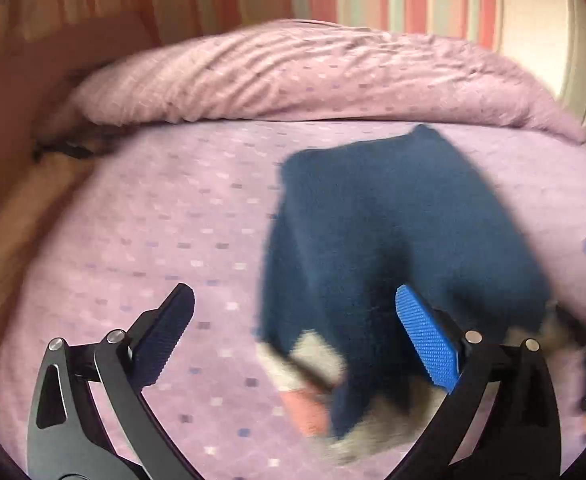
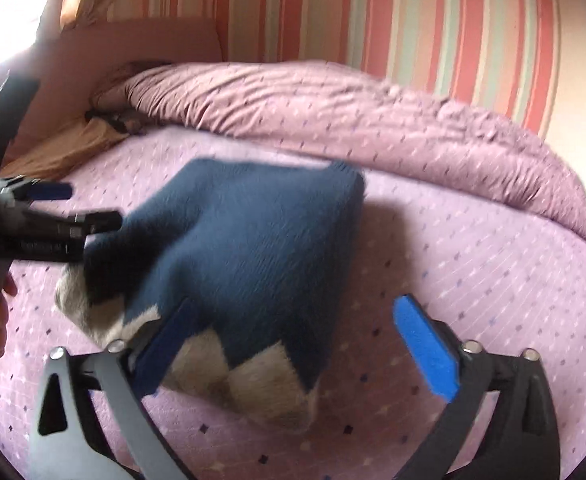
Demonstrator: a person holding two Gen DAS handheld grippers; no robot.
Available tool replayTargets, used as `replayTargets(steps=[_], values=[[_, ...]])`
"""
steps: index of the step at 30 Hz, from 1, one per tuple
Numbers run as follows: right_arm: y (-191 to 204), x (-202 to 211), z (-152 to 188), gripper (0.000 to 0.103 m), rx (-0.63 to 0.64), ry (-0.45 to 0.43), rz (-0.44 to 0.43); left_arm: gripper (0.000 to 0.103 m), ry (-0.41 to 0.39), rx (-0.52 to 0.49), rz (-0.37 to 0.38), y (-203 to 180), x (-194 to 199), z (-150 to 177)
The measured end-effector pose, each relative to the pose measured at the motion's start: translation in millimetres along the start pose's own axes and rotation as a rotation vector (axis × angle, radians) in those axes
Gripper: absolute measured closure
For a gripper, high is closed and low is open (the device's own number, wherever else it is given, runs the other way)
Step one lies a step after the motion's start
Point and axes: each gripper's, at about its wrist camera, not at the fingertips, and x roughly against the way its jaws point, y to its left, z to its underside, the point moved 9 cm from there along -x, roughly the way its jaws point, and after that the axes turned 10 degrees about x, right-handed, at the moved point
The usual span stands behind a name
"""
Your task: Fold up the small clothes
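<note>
Since both claws are spread with nothing pinched, the sweater (image 2: 245, 264) is resting on the bed (image 2: 473, 280) by its own weight, not held.

Left claw (image 1: 295, 334): wide apart, empty. Sweater lies ahead and to its right; the blue right pad (image 1: 427, 340) overlaps the sweater's near edge in view, but I can't tell whether it touches the knit. Left pad sits over bare sheet.

Right claw (image 2: 289, 344): also wide apart, empty. Sweater is ahead and to its left; the left pad (image 2: 169, 344) overlaps the cream zigzag hem, contact unclear. Right pad is over bare sheet, apart from the fabric.

Sweater is navy with a cream hem nearest both claws, and it looks bunched and partly doubled over rather than flat. A pink patch shows at the near edge in the left view, too blurred to identify. Motion blur throughout.

The rumpled duvet (image 2: 333, 108) is piled beyond the sweater, against the striped wall (image 2: 413, 20), which leaves flat sheet as the work area.

Judgement: claws flank the near hem from either side, which fits setting up a grab of the two corners. Fold looks early. Loose knit will likely sag and slip if pinched shallow.
</note>
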Motion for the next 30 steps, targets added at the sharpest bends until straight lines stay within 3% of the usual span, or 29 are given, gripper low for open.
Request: replayTargets(steps=[5,10,14,17,20,22,27,30], values=[[-28.1,-10.7,-30.1,0.002,-0.013,-0.047,0.018,0.003,0.065,0.038,-0.064,15.3,-20.4,25.0],[-45.9,-85.2,-63.7,0.002,-0.036,0.069,-0.058,0.003,0.110,0.069,-0.080,22.0,-32.9,40.0],[-48.5,-148.8,-93.3,0.003,-0.049,0.127,-0.099,0.003,0.082,0.032,-0.115,19.7,-37.5,48.2],[-27.4,-189.9,-97.8,0.016,-0.028,0.222,-0.194,0.003,0.074,0.031,-0.118,21.5,-39.5,49.7],[-2.7,-220.0,-83.4,0.016,0.097,0.322,-0.194,0.003,0.068,0.040,-0.093,25.4,-42.0,52.5],[4.8,-233.6,-72.4,0.016,0.136,0.375,-0.187,0.003,0.070,0.057,-0.071,27.2,-43.6,53.8],[-3.9,-245.5,-67.7,0.011,0.049,0.458,-0.227,0.003,0.086,0.072,-0.051,27.4,-47.0,53.3],[-5.8,-218.1,-81.1,0.011,0.065,0.363,-0.195,0.003,0.100,0.078,-0.043,26.8,-47.9,52.1]])
